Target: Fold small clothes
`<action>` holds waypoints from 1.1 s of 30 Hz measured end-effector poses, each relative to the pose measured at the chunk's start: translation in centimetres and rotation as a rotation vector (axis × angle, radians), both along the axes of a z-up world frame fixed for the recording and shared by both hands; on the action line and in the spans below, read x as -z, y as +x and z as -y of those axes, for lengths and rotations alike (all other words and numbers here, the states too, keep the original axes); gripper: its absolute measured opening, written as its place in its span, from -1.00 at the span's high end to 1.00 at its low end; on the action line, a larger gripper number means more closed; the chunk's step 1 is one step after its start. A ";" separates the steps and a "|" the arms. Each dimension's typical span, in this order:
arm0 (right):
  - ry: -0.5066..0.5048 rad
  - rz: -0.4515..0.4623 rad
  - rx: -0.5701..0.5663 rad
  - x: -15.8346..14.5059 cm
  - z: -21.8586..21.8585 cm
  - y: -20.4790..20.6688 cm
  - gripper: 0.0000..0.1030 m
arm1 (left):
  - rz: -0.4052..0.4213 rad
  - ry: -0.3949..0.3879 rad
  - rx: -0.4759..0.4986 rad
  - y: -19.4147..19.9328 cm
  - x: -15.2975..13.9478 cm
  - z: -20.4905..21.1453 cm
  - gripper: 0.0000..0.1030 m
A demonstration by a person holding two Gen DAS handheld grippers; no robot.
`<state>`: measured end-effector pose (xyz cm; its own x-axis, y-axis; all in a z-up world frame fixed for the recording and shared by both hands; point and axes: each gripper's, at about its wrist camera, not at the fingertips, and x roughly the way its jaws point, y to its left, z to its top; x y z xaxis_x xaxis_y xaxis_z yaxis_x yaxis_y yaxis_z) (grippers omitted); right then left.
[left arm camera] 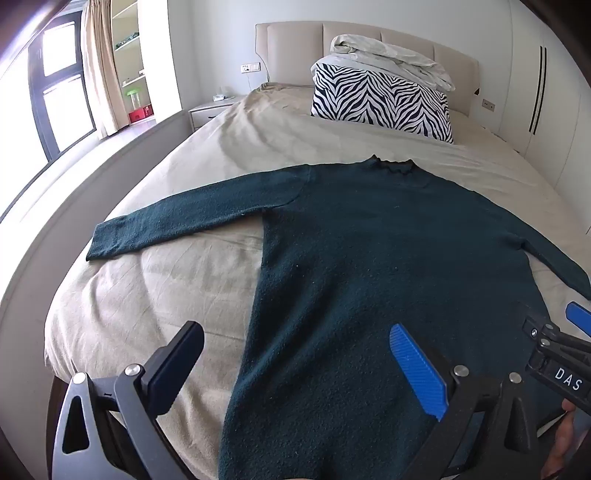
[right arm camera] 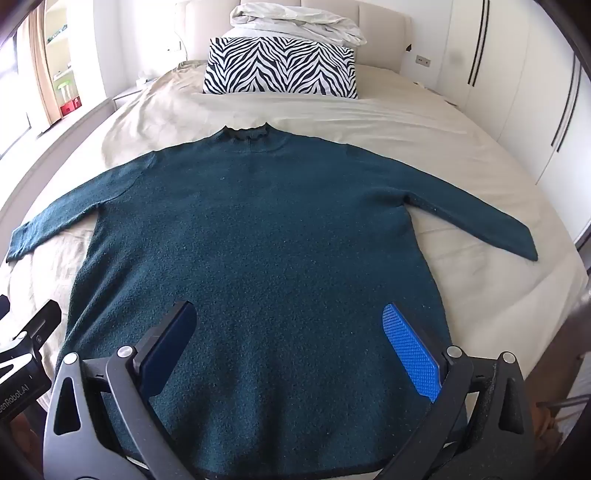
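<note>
A dark teal sweater [right arm camera: 255, 236] lies flat and face-up on the bed [right arm camera: 424, 122], its long axis running from the hem just under the tools to the collar [right arm camera: 245, 133] at the far end, which points toward the zebra-print pillow [right arm camera: 280, 68]. Left sleeve [left arm camera: 177, 221]: stretched out ahead and to the left of the left tool [left arm camera: 295, 354], cuff near the bed's edge. The left tool hangs above the lower left part of the body, fingers spread wide, nothing between them. The right tool [right arm camera: 290, 334] hangs above the lower middle, equally wide and empty. Right sleeve [right arm camera: 480, 221]: angled out ahead and to the right of the right tool, cuff fully visible in the right wrist view but cut off at the frame edge in the left wrist view. The hem is partly hidden behind both tools' frames. Bedding [right arm camera: 295, 20] is heaped beyond the pillow; its make-up is unclear.
</note>
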<state>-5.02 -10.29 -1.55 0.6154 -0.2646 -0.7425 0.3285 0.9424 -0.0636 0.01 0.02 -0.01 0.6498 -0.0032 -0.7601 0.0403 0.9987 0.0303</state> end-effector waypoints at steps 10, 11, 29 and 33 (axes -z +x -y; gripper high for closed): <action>0.011 -0.001 -0.001 0.2 0.4 0.1 -0.99 | -0.002 -0.008 -0.001 -0.1 0.2 -0.2 -1.00; 0.010 0.000 -0.001 0.3 0.5 0.0 -0.99 | -0.002 -0.008 -0.001 -0.2 0.2 -0.2 -1.00; -0.005 0.001 0.000 0.2 -0.1 -0.4 -0.99 | -0.001 -0.014 -0.006 0.1 0.6 -1.1 -1.00; -0.009 0.000 -0.002 0.3 -0.2 -0.5 -0.99 | -0.001 -0.015 -0.006 -0.1 0.8 -1.3 -1.00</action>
<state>-5.55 -10.06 -1.83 0.6161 -0.2702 -0.7399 0.3266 0.9424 -0.0722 -0.07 1.35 -0.84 0.6492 -0.0107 -0.7606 0.0339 0.9993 0.0150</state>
